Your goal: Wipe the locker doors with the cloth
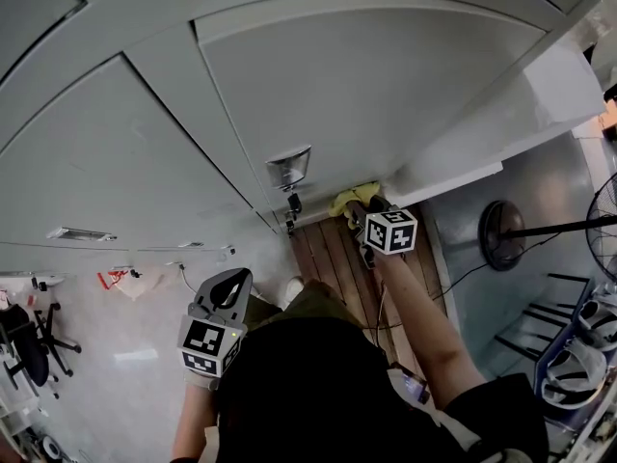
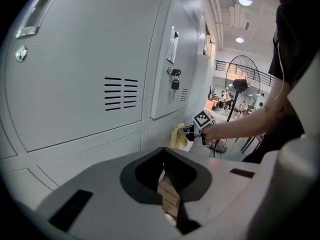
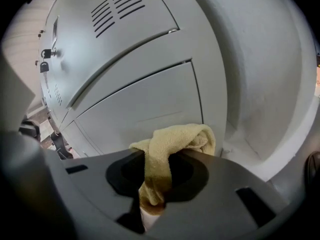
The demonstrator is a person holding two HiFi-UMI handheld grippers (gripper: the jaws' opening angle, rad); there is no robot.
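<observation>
The right gripper (image 1: 362,212), clamping the cloth (image 1: 350,199), is sitting low in a tight corner. Lockers (image 1: 386,85) are blocking ahead and a wall (image 1: 463,157) is closing off its right. A key (image 1: 294,203) is hanging out above. Floor (image 1: 328,254) behind is lying open, with a fan (image 1: 501,234) standing near.

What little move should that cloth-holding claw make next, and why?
Probably press the cloth flat against the lower locker door and sweep it sideways. The right claw grips the cloth in a bunch, close to that door's edge, and most of the door stretches away to one side.
</observation>
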